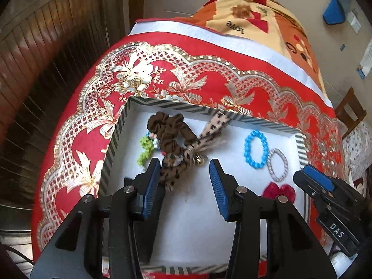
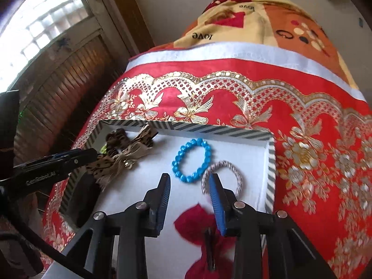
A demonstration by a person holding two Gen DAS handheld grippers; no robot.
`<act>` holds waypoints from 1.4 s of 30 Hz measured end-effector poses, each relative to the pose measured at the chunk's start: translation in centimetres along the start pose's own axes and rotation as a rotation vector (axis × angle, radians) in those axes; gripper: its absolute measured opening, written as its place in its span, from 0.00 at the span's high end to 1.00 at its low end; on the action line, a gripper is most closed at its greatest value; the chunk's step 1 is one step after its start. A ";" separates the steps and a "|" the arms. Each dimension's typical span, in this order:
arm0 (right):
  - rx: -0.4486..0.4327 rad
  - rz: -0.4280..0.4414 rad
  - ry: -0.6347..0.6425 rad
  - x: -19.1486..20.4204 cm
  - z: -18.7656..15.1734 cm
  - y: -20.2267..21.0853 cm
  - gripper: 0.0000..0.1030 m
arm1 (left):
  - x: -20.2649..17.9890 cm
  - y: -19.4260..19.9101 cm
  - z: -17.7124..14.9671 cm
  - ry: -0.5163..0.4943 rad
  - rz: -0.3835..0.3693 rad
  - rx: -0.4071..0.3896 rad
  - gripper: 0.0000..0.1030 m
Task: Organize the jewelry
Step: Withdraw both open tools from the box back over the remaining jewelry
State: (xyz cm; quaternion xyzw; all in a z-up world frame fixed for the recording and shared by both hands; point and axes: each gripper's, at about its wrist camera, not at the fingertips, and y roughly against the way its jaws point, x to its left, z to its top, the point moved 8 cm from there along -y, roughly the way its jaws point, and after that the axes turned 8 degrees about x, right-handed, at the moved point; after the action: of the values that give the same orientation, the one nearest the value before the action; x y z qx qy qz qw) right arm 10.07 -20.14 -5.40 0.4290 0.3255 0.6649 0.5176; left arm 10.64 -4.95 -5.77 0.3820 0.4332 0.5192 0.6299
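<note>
- Inside a shallow white tray (image 1: 302,146) with a black-and-white striped rim, the jewelry lies spread from left to right.
- At the far left, a small green beaded piece (image 1: 146,150) pokes out from under a brown ruched scrunchie (image 1: 166,127).
- Just beside it, leopard-print fabric bands (image 1: 173,171) lie bunched together with a small gold-coloured metal piece, one paler spotted strip leaning on the tray's far wall.
- Right of middle sits a bright blue bracelet (image 2: 191,164) of faceted beads, touching a silver twisted ring-shaped band (image 2: 223,177).
- Nearest the cameras lies a red fabric bow (image 2: 200,227) with a dark clip along its centre.
- Left gripper (image 1: 184,181) hangs over the leopard bands with its jaws standing wide and nothing between them.
- Right gripper (image 2: 189,198) hovers above the bow and the silver band, jaws part-way open and holding nothing.
- Under the tray spreads a glossy red tablecloth (image 2: 302,88) with gold-and-white bows, flowers and lattice scallops, edged by a white strip.
- Beyond it lies a soft blanket (image 2: 267,23) in orange, cream and red.
- Off to the left stand dark wooden slats below a bright window (image 2: 46,30).
</note>
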 end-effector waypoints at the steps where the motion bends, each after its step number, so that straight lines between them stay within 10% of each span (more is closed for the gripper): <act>1: -0.008 0.001 -0.007 0.1 -0.4 0.5 0.67 | -0.2 0.3 -0.3 -0.006 0.001 -0.004 0.58; 42: -0.013 -0.089 -0.087 0.2 -18.0 9.8 0.59 | -3.4 5.9 -17.7 -0.092 0.010 0.002 0.58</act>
State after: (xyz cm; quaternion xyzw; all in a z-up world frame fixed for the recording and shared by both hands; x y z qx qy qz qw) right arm -10.26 -22.24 -4.27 0.4391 0.3171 0.6240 0.5632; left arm -8.28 -6.78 -5.70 0.4082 0.4023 0.5036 0.6465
